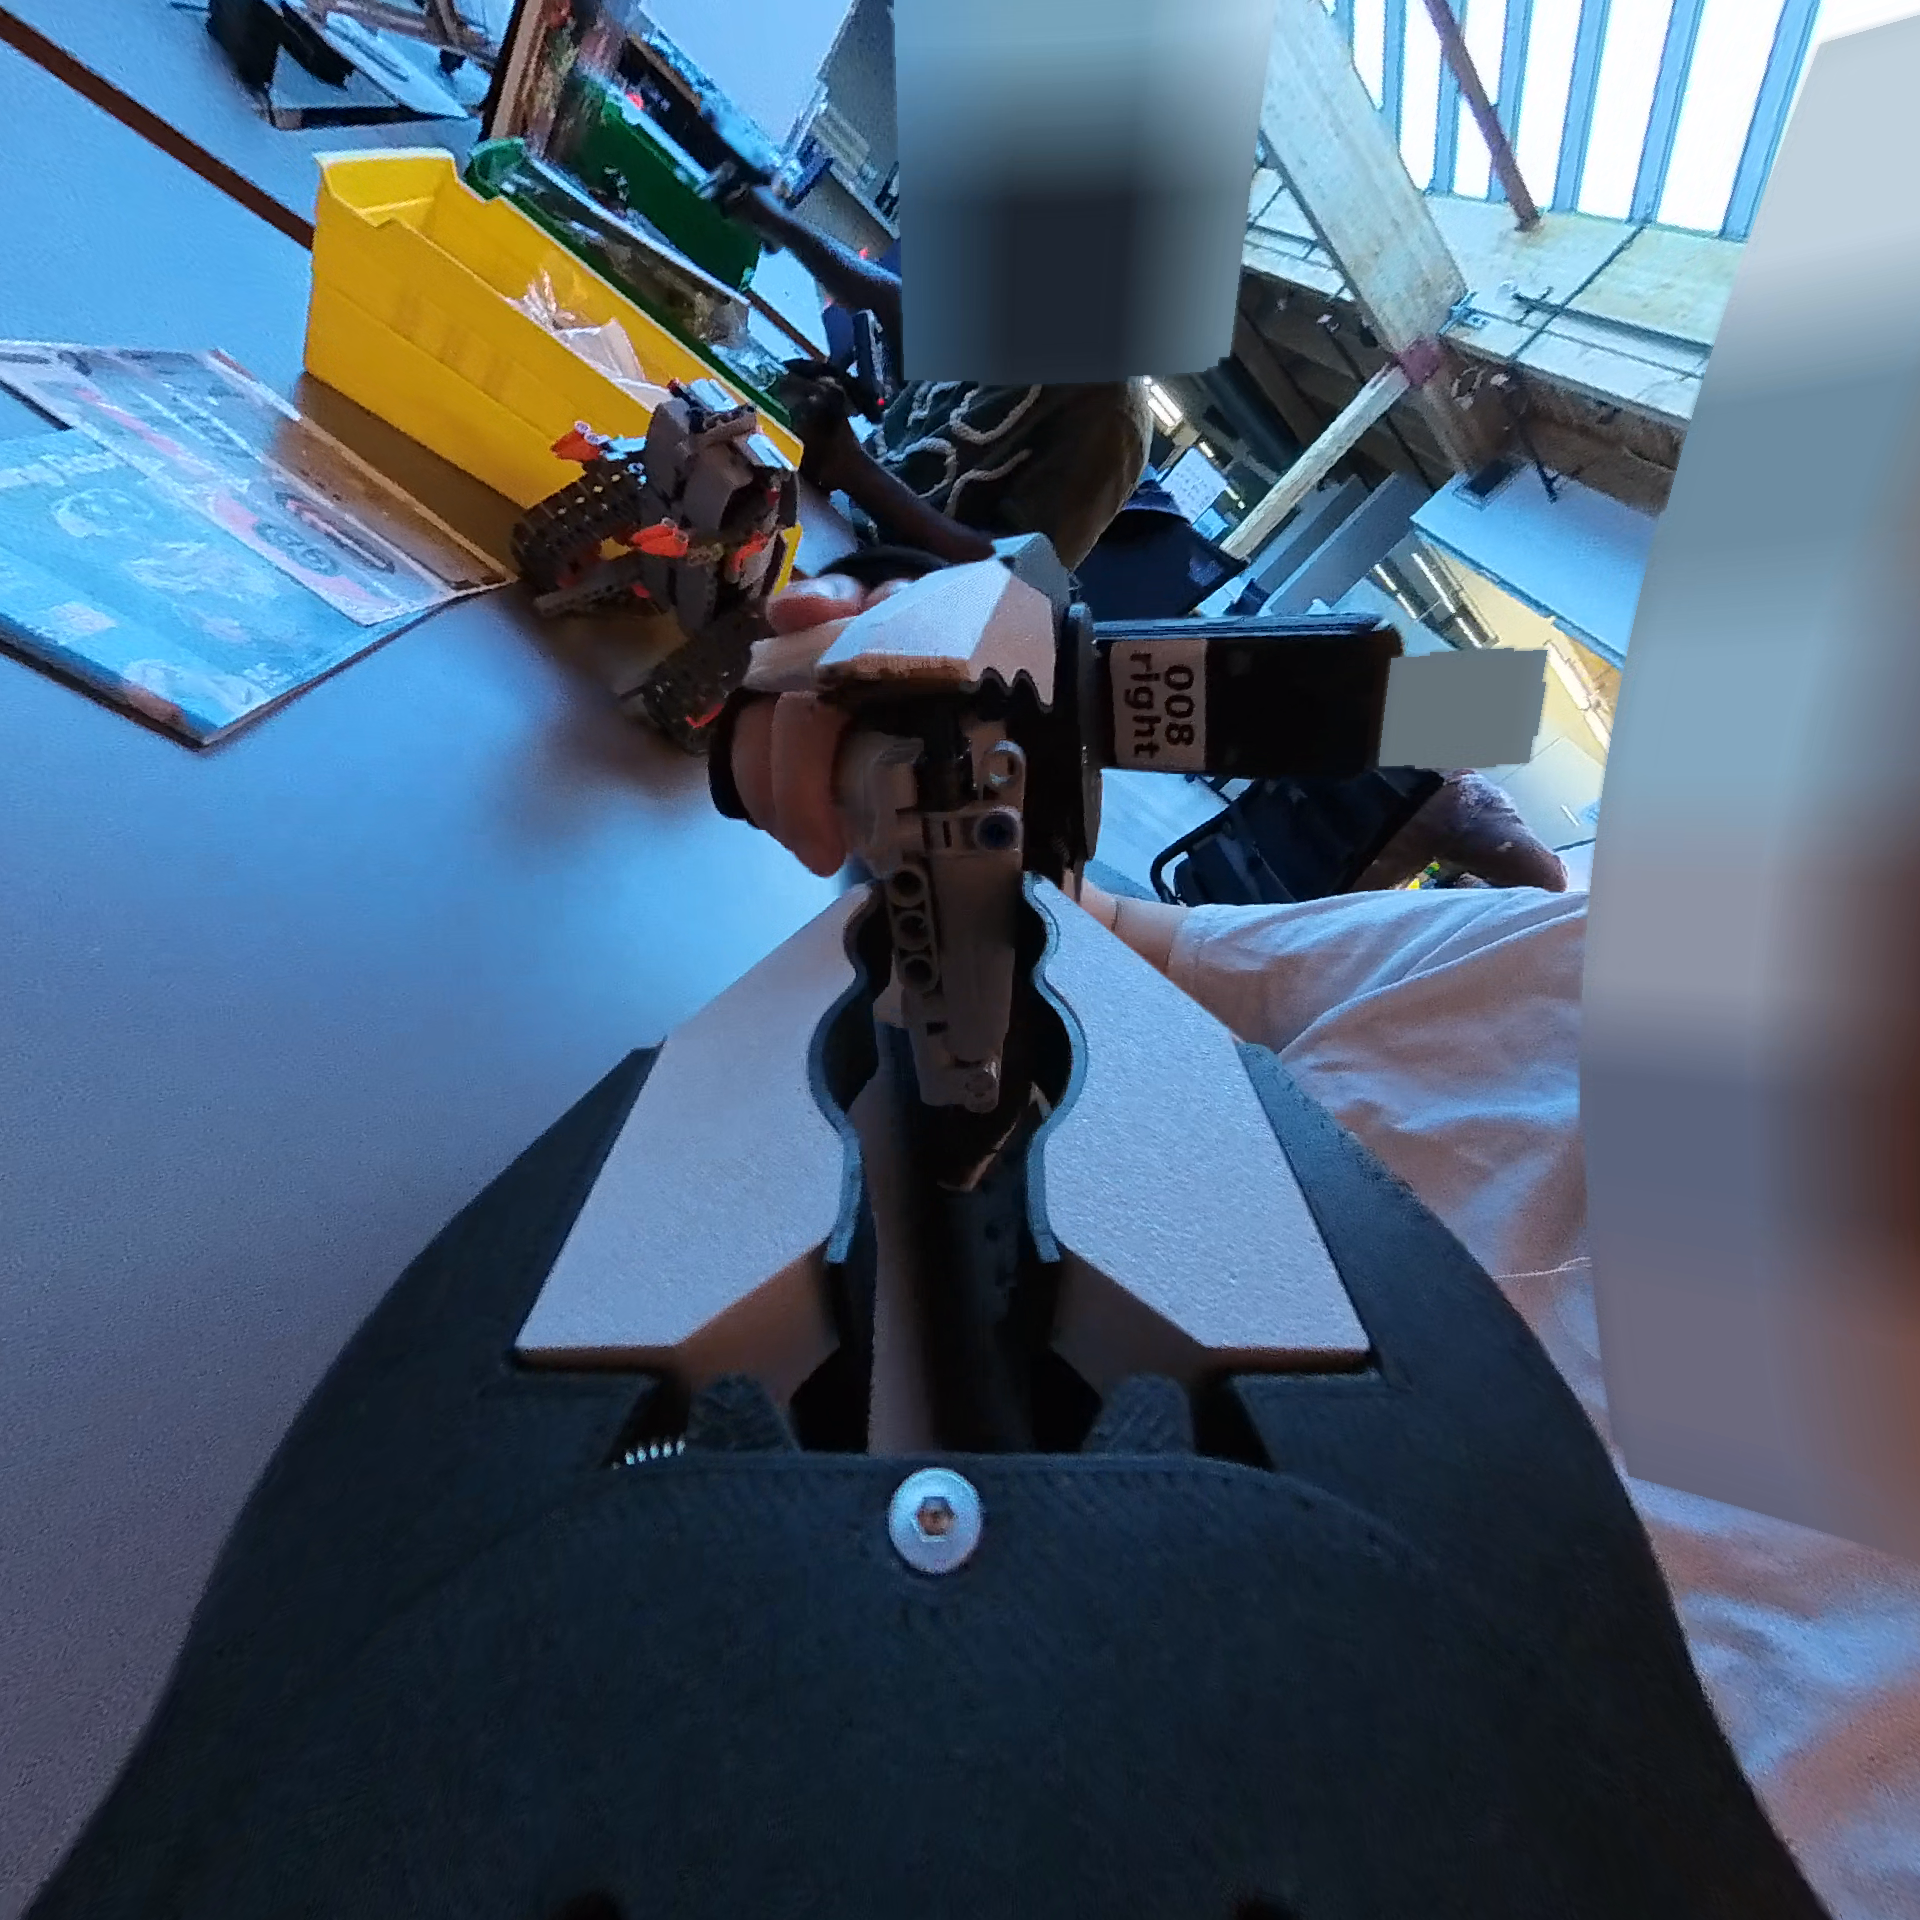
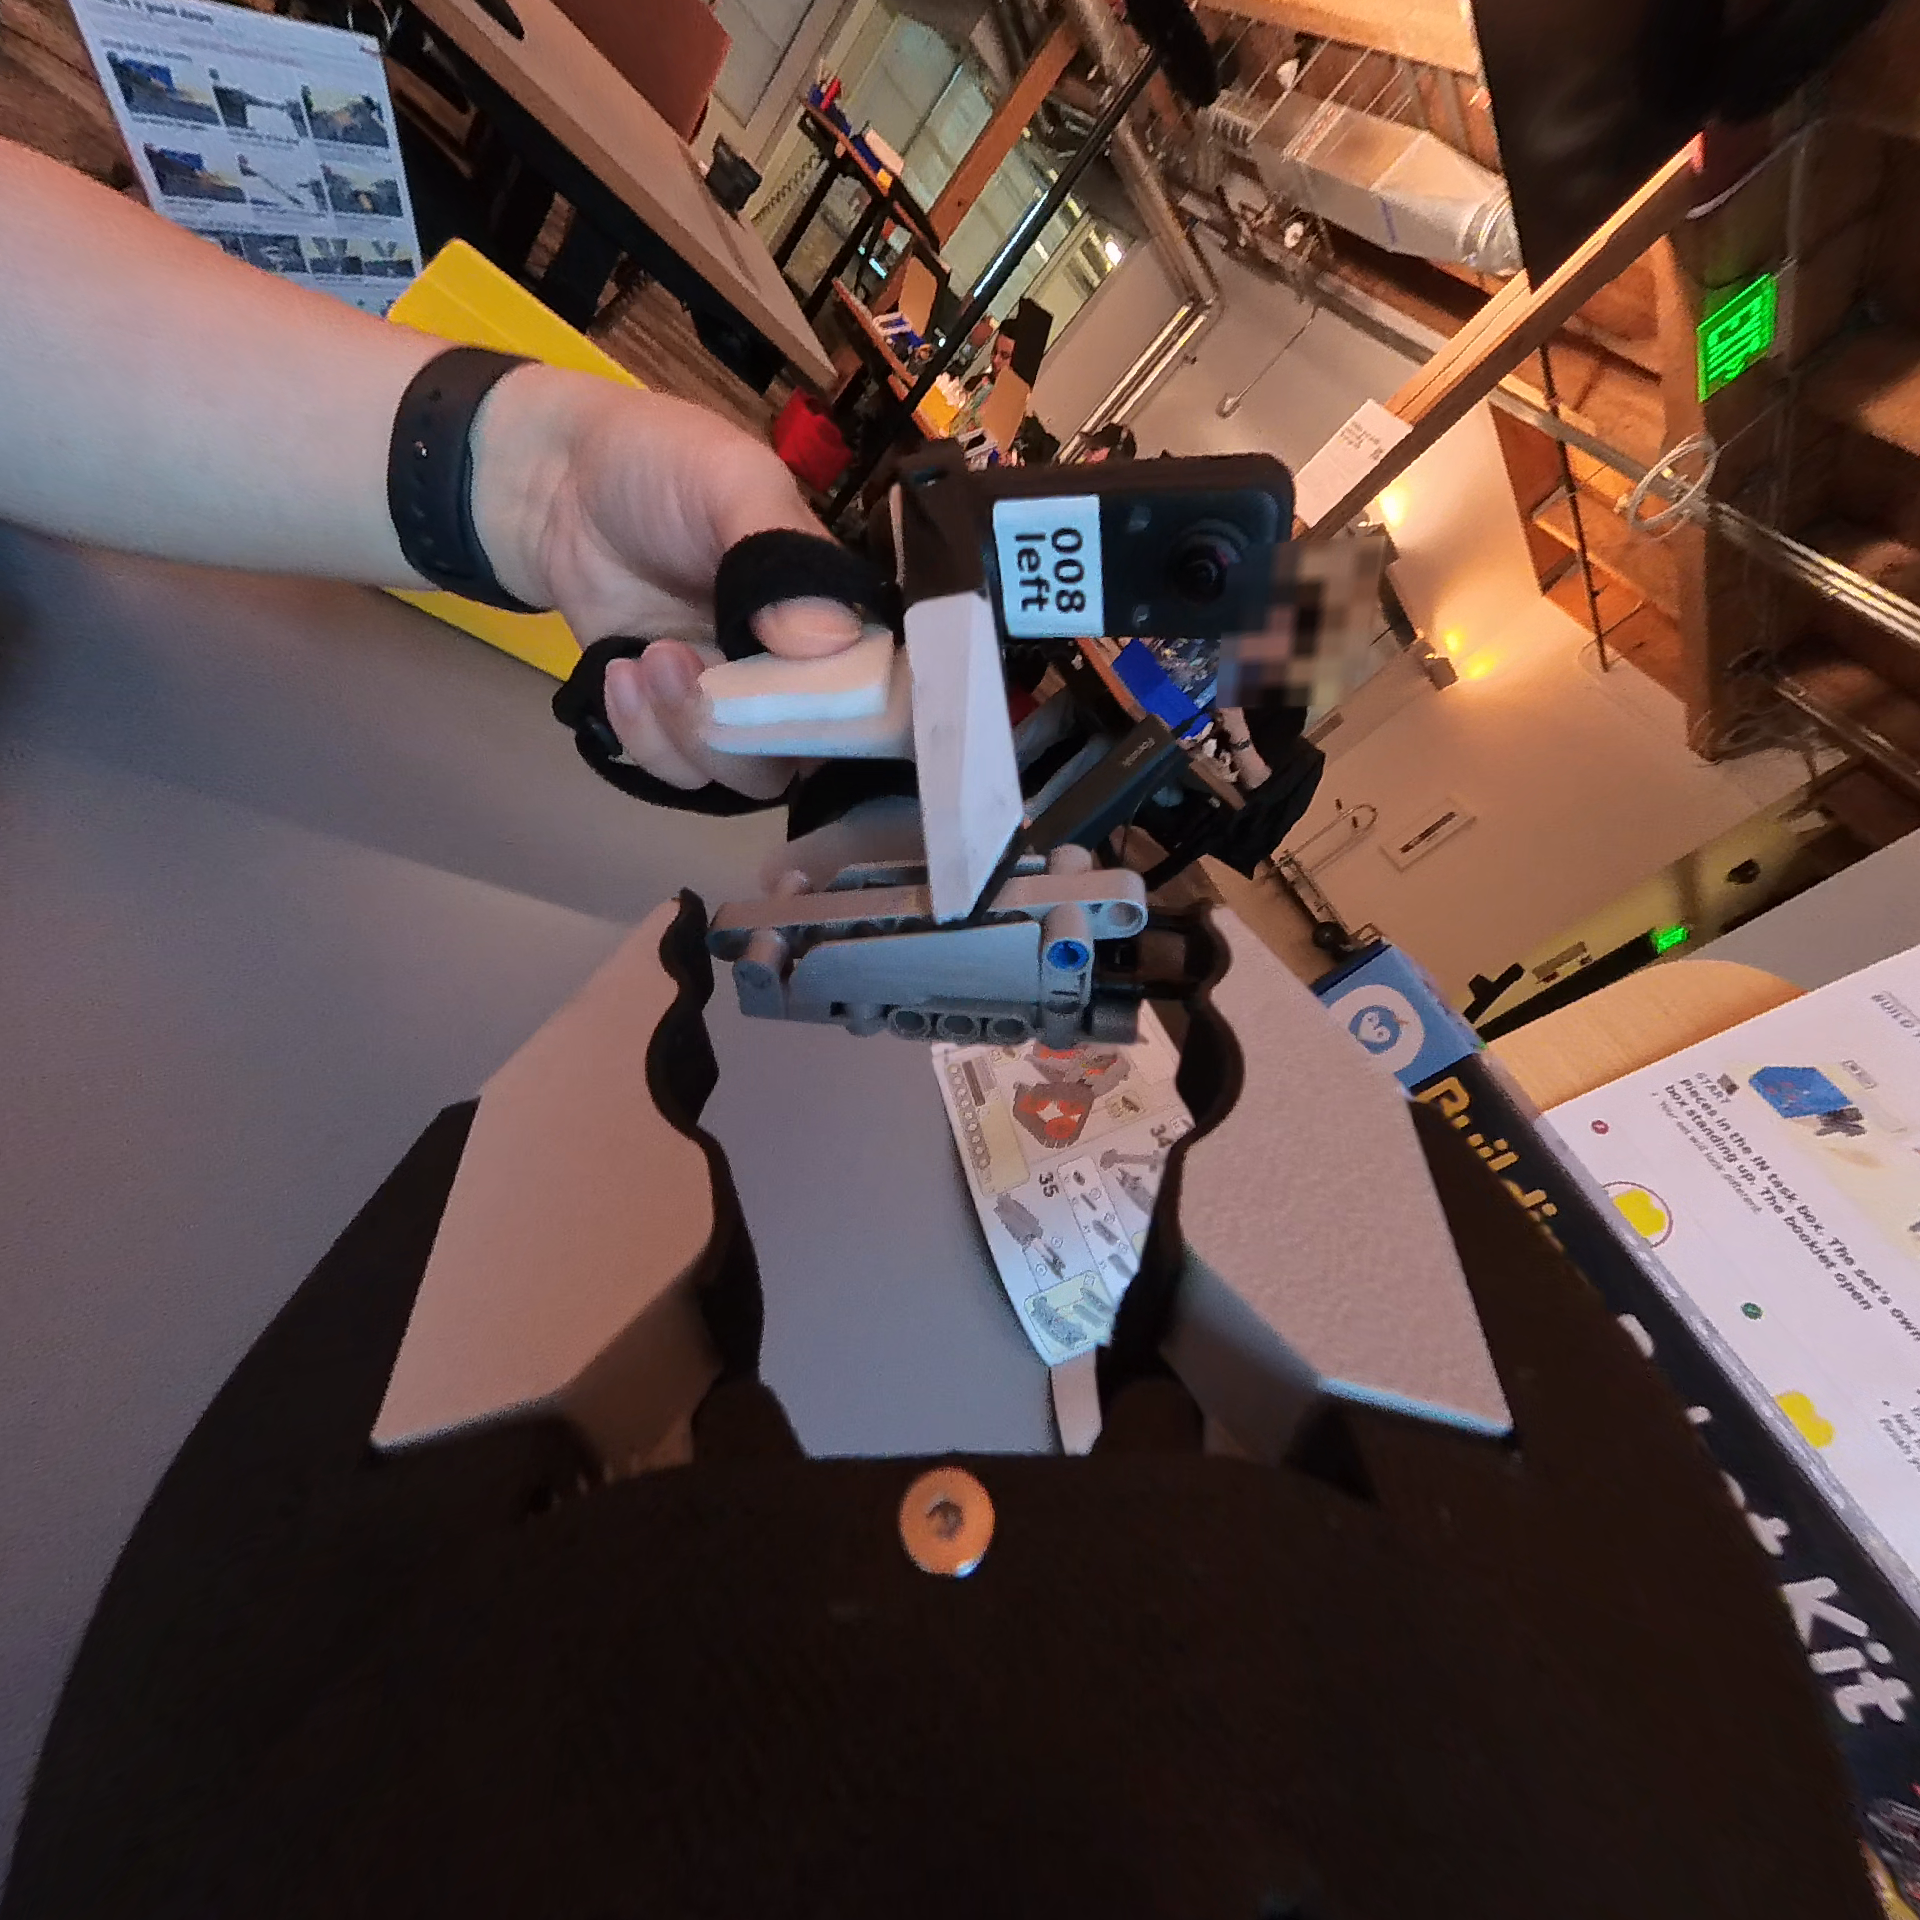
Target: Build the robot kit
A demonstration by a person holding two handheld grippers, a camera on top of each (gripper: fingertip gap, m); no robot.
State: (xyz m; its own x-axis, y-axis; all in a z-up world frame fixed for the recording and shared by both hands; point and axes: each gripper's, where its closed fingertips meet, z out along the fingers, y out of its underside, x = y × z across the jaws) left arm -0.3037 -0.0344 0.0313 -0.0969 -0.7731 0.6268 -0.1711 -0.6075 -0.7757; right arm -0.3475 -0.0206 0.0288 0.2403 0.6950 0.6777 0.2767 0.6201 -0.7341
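Clearly both grippers meet on one small grey brick assembly (image 1: 940,935) held in the air above the grey table (image 1: 312,1039): the left gripper (image 1: 948,914) is clamped on its lower end, and the right gripper (image 2: 940,961) has its jaws closed against the two ends of the same piece. Each camera body carries a white printed label, as does the black box (image 2: 1683,1382) beside the right gripper. Only the left wrist view shows the yellow bin (image 1: 468,322), the tracked brick model (image 1: 665,540) and the booklet (image 1: 177,551); only the right shows the instruction sheet (image 2: 1070,1174), partly hidden by the fingers.
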